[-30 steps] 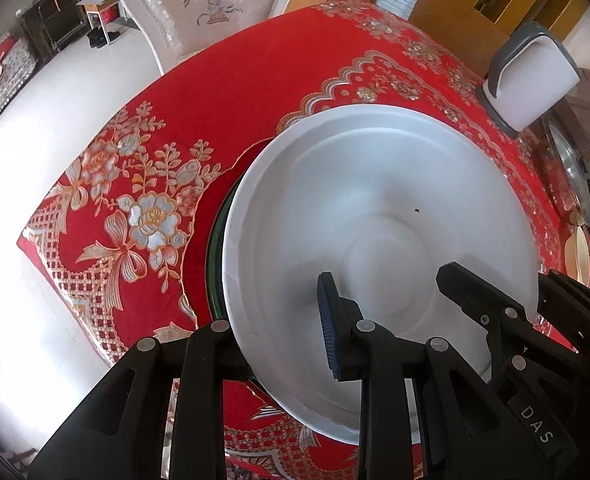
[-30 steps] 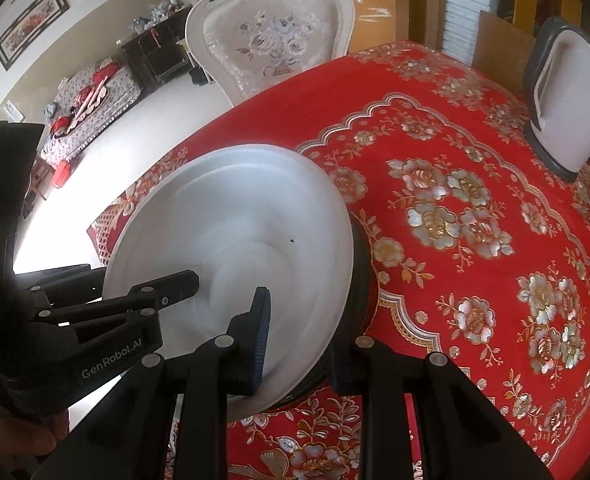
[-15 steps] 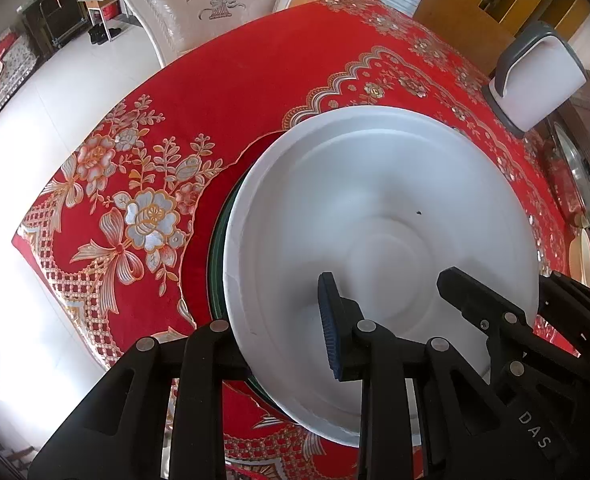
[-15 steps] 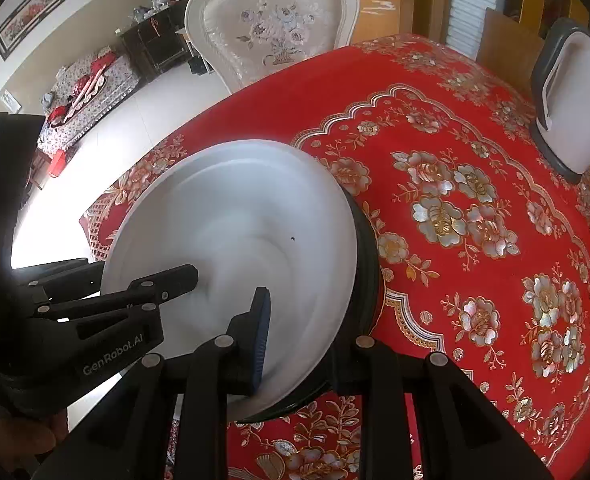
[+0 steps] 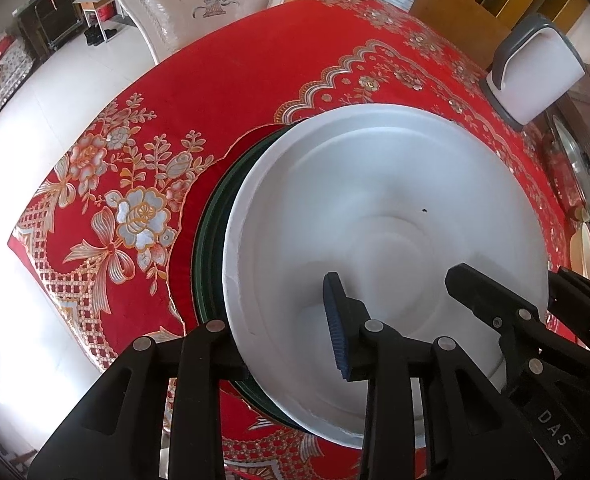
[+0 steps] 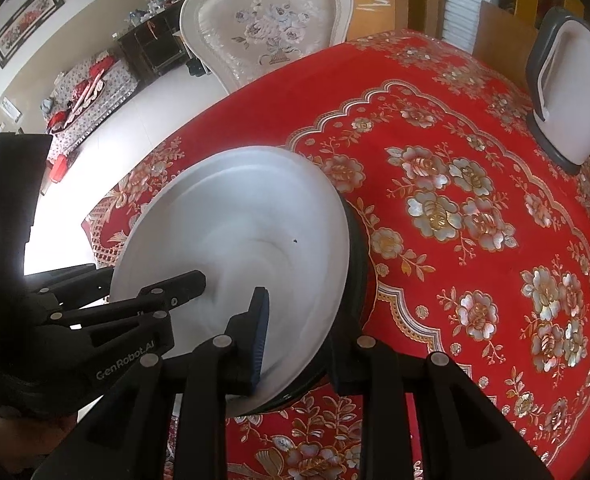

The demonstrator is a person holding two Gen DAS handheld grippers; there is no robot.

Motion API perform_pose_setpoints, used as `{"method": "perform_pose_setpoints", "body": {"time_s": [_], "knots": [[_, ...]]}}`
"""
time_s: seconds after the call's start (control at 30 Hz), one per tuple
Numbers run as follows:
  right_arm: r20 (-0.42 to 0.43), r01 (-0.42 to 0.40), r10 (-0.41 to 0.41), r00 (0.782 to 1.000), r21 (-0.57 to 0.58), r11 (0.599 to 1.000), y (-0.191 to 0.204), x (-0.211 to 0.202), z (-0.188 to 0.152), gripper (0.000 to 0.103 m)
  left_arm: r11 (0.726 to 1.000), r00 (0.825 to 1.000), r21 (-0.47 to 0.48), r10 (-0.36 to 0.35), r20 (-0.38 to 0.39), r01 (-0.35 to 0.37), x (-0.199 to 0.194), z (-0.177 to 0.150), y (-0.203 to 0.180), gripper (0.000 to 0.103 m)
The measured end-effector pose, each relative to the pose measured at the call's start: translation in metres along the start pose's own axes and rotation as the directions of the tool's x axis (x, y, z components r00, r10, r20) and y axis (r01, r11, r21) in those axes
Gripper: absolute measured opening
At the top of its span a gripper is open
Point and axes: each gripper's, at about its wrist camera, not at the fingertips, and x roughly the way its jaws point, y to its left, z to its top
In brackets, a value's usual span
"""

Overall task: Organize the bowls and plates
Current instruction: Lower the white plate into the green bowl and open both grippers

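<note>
Two stacked dishes sit between my fingers: a white plate [image 5: 383, 240] lying on top of a dark green plate [image 5: 211, 248], whose rim shows only as a thin band around the white one. Both rest on the table [image 5: 223, 80], which is covered by a red cloth with gold and silver flowers, near its edge.

On the left, my left gripper [image 5: 283, 332] straddles the near-left rim of the stack. One finger sits outside, against the green rim, and the blue-padded finger [image 5: 335, 320] stands inside over the white plate's well. The fingers are spread, with the rim between them; whether the pads actually press on it I cannot tell.

Toward the right, my right gripper [image 6: 299, 336] straddles the opposite side of the same stack in the same way: the blue-padded finger [image 6: 261, 328] is inside over the white surface, the other outside by the dark rim, spread with the rim between. From this camera the left tool's black fingers reach across the white plate from the far left.

Beyond the table stands a white carved chair [image 6: 271, 28] with a floral back. At the far right edge of the table there is a grey-and-white chair [image 6: 571, 92].
</note>
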Motion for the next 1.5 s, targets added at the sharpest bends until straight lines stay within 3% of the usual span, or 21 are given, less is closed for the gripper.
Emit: {"method": "perform_pose_setpoints", "body": {"time_s": [0.47, 1.0, 1.23, 1.27, 1.37, 1.5], "knots": [[0.035, -0.027, 0.026, 0.999, 0.026, 0.999, -0.006, -0.013, 0.001, 0.027, 0.999, 0.999, 0.021, 0.034, -0.017, -0.034, 0.009, 0.000, -0.005, 0.032], [0.068, -0.054, 0.049, 0.996, 0.062, 0.997, -0.019, -0.029, -0.004, 0.027, 0.996, 0.996, 0.016, 0.082, 0.022, -0.083, -0.013, 0.005, 0.001, 0.033], [0.083, -0.059, 0.052, 0.995, 0.082, 0.995, -0.027, -0.036, -0.008, 0.027, 0.997, 0.992, 0.009, 0.080, 0.097, -0.081, -0.041, 0.008, 0.000, 0.033], [0.085, -0.059, 0.052, 0.995, 0.085, 0.995, -0.028, -0.037, -0.008, 0.027, 0.997, 0.991, 0.007, 0.081, 0.108, -0.083, -0.044, 0.009, 0.000, 0.034], [0.088, -0.063, 0.054, 0.995, 0.102, 0.993, -0.034, -0.039, -0.009, 0.028, 0.996, 0.986, 0.007, 0.093, 0.140, -0.094, -0.053, 0.013, -0.001, 0.051], [0.093, -0.059, 0.048, 0.995, 0.117, 0.991, -0.039, -0.043, -0.012, 0.028, 0.993, 0.979, 0.004, 0.115, 0.170, -0.117, -0.059, 0.017, 0.001, 0.053]]}}
